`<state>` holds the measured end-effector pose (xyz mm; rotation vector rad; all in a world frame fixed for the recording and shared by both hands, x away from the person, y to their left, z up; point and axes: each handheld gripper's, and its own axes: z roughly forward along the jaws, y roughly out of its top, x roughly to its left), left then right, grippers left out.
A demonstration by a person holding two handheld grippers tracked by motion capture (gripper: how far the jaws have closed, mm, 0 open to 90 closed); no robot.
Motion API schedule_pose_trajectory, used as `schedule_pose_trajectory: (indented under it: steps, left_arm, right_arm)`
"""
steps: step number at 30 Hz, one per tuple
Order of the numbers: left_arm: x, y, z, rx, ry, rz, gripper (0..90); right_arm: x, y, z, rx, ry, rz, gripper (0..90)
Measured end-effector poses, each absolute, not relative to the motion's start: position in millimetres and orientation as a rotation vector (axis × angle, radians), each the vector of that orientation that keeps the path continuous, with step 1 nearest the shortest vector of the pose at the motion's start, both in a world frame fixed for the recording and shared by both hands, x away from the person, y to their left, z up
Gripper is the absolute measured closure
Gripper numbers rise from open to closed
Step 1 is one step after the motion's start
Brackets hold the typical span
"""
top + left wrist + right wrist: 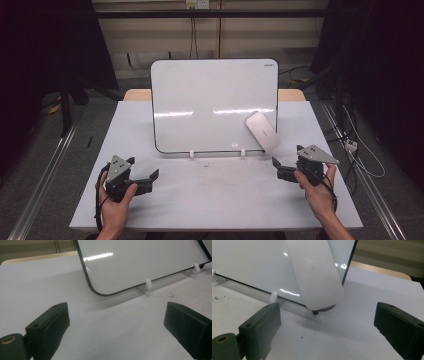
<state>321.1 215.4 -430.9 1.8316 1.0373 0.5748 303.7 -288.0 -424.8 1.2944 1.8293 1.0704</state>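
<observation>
White table (215, 195): eraser (263, 131) hides whiteboard (210, 100) corner.

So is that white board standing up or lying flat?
Standing, leaning back: the whiteboard rests its bottom edge on two small white clips on the table.

White and black throughout, little other colour.

Table top (215, 195) is seen as plain white, with a tan wooden edge behind it. The whiteboard (210, 100) is glossy white, framed by a thin black border, and is carried on small white clips (148, 283). The flat oblong pad (262, 131) leaning on it is plain white, unpatterned. Both grippers, left (145, 181) and right (282, 170), are matte black, each topped by a grey plate. Dark specks are noted on the table.
</observation>
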Motion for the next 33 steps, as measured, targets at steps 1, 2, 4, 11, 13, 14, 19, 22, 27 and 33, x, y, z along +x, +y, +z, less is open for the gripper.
schedule_pose_trajectory:
  steps: [1,2,4,11,13,14,19,22,27,33]
  left_arm:
    - [321.0,215.5,-431.0,1.831,1.038,0.575,6.2]
    - [320.8,215.5,-431.1,1.828,1.040,0.573,6.3]
    - [320.3,215.4,-431.1,1.822,1.042,0.571,6.3]
    - [318.3,215.0,-432.3,1.849,1.031,0.564,6.3]
    - [317.1,214.5,-432.0,1.844,1.028,0.567,6.3]
    - [316.9,214.3,-432.0,1.842,1.027,0.569,6.3]
    - [318.3,215.4,-432.5,1.833,1.046,0.574,6.3]
    - [318.2,217.3,-431.4,1.823,1.063,0.582,6.3]
    - [317.7,220.5,-429.7,1.802,1.073,0.582,6.3]
    - [321.0,221.0,-431.8,1.826,1.086,0.565,6.3]
  right_arm:
    - [302.6,-289.0,-426.6,1.297,1.829,1.067,6.9]
    - [301.3,-289.9,-428.6,1.305,1.826,1.068,6.9]
    - [299.0,-291.7,-432.9,1.318,1.821,1.066,6.9]
    - [294.2,-294.9,-440.5,1.327,1.832,1.046,7.2]
    - [292.9,-295.8,-442.3,1.334,1.816,1.054,7.4]
    - [291.9,-296.4,-443.5,1.331,1.809,1.054,7.4]
    - [286.9,-298.2,-452.7,1.351,1.794,1.060,7.5]
    - [283.7,-298.8,-454.2,1.341,1.784,1.064,7.0]
    - [281.5,-299.8,-457.6,1.346,1.801,1.061,5.9]
    - [285.7,-297.9,-457.5,1.340,1.794,1.055,6.3]
